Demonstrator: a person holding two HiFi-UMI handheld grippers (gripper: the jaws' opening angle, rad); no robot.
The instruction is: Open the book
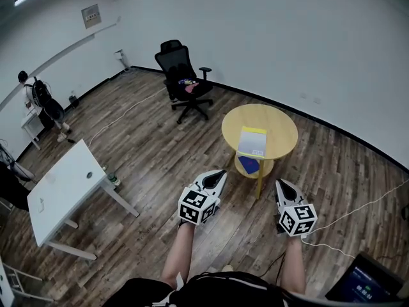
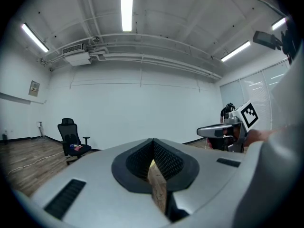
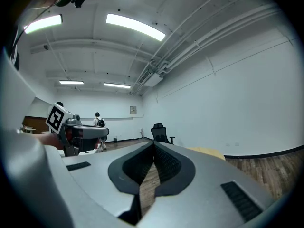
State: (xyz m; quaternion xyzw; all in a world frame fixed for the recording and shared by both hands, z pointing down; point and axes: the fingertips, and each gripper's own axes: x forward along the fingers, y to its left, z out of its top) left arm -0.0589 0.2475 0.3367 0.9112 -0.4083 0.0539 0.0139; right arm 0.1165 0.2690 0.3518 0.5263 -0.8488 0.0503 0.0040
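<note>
The book (image 1: 252,142), with a white and yellow cover, lies closed on the round yellow table (image 1: 281,121) in the head view. My left gripper (image 1: 219,173) hovers in the air short of the table's near left edge, jaws closed together and holding nothing. My right gripper (image 1: 280,184) floats beside it, near the table's front right, also shut and empty. In the left gripper view the left gripper (image 2: 153,142) has its pads meeting at the tip; in the right gripper view the right gripper (image 3: 153,144) shows the same. Neither gripper view shows the book.
A blue item (image 1: 249,165) lies on the table's lower shelf. A black office chair (image 1: 185,82) stands behind the table, a white desk (image 1: 67,187) to the left, and a laptop (image 1: 364,283) at bottom right. Cables cross the wooden floor. A person (image 3: 97,120) stands far off.
</note>
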